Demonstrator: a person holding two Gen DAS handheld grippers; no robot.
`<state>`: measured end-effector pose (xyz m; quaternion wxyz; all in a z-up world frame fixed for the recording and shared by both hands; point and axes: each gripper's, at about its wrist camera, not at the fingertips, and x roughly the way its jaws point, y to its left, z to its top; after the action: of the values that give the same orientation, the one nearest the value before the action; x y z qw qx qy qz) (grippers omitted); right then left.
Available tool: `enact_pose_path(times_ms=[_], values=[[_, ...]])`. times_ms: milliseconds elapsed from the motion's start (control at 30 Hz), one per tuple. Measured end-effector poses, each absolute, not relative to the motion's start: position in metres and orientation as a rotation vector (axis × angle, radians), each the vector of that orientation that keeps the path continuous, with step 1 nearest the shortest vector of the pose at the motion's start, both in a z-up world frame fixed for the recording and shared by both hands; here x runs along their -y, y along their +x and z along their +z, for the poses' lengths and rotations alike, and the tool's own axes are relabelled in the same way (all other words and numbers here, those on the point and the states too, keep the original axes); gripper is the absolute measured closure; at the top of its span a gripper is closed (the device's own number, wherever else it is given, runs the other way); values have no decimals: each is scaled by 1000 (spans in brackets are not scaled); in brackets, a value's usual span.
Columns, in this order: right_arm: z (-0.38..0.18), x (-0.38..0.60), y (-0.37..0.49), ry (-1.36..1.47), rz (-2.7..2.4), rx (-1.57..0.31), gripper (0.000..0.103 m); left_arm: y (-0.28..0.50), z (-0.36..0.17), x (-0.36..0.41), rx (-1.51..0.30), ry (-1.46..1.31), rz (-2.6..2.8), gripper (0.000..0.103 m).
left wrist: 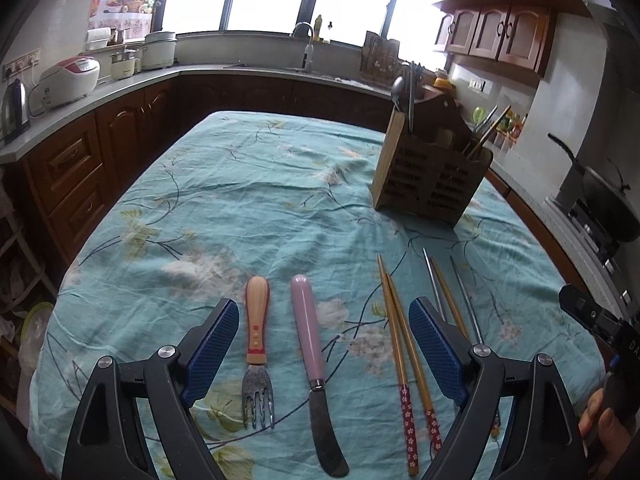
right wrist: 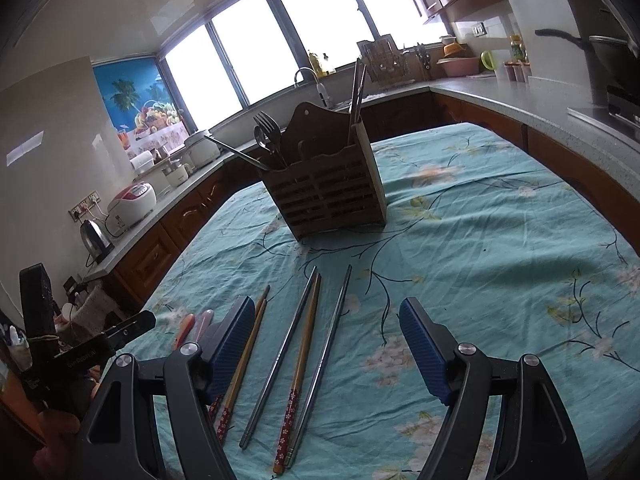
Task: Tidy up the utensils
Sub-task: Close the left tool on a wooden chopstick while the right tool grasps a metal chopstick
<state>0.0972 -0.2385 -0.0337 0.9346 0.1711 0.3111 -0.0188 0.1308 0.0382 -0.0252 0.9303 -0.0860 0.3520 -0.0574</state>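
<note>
A wooden-handled fork [left wrist: 257,344] and a pink-handled knife [left wrist: 312,356] lie side by side on the teal floral tablecloth [left wrist: 248,200], between the open fingers of my left gripper [left wrist: 324,320]. Wooden chopsticks [left wrist: 400,344] with red flowered ends and metal chopsticks [left wrist: 464,292] lie to the right. A slotted wooden utensil holder [left wrist: 430,168] stands farther back with spoons in it. In the right wrist view my right gripper [right wrist: 326,320] is open and empty above the metal chopsticks [right wrist: 280,356] and wooden chopsticks [right wrist: 304,344]; the holder [right wrist: 328,184] with a fork and chopsticks stands ahead.
Kitchen counters wrap around the table: a rice cooker [left wrist: 68,80] and kettle [left wrist: 14,106] at left, a sink [left wrist: 304,50] under the windows, a wok [left wrist: 608,200] on the stove at right. The right-hand gripper's body [left wrist: 600,320] shows at the left view's right edge.
</note>
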Motion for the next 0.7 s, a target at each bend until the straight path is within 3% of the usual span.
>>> enact_pose_path(times_ms=[300, 700], values=[[-50, 238, 126, 338, -35, -725, 28, 173, -33, -17, -821, -109, -138, 20], [-79, 240, 191, 289, -38, -884, 55, 259, -54, 11, -937, -49, -205, 47]])
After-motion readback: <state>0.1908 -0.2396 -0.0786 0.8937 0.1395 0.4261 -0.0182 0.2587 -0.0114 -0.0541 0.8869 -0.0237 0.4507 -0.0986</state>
